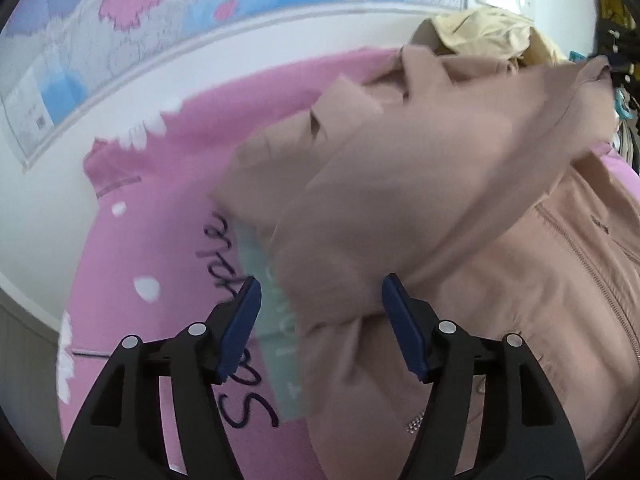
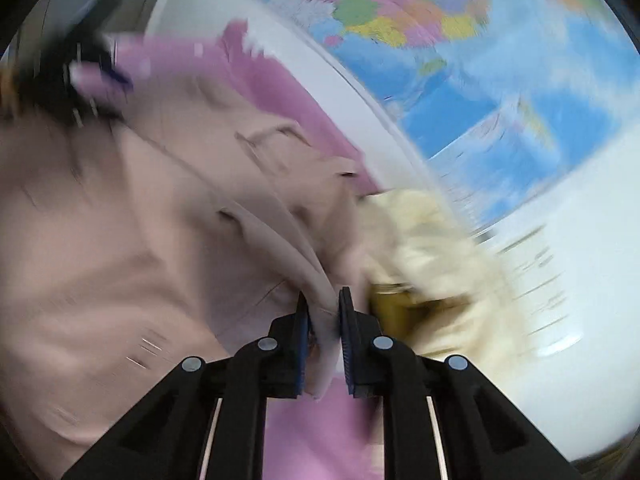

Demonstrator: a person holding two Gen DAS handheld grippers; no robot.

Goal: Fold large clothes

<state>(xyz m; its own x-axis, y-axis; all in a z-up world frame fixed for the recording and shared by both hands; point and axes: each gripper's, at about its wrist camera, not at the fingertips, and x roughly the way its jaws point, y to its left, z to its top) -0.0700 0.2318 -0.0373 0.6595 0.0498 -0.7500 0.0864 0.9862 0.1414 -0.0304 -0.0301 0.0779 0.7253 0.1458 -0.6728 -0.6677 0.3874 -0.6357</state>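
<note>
Left gripper (image 1: 320, 328): fingers apart, straddling a bunched fold of the beige jacket (image 1: 500, 280), nothing pinched. Jacket lies across the pink sheet (image 1: 132, 240), trailing rightward. Right gripper (image 2: 323, 336): clamped on its edge, nearer.

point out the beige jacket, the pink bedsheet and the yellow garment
beige jacket (image 1: 500, 300), left wrist view, front panel by the zipper
pink bedsheet (image 1: 168, 208), left wrist view, bare patch
yellow garment (image 1: 480, 36), left wrist view, crumpled top
</note>
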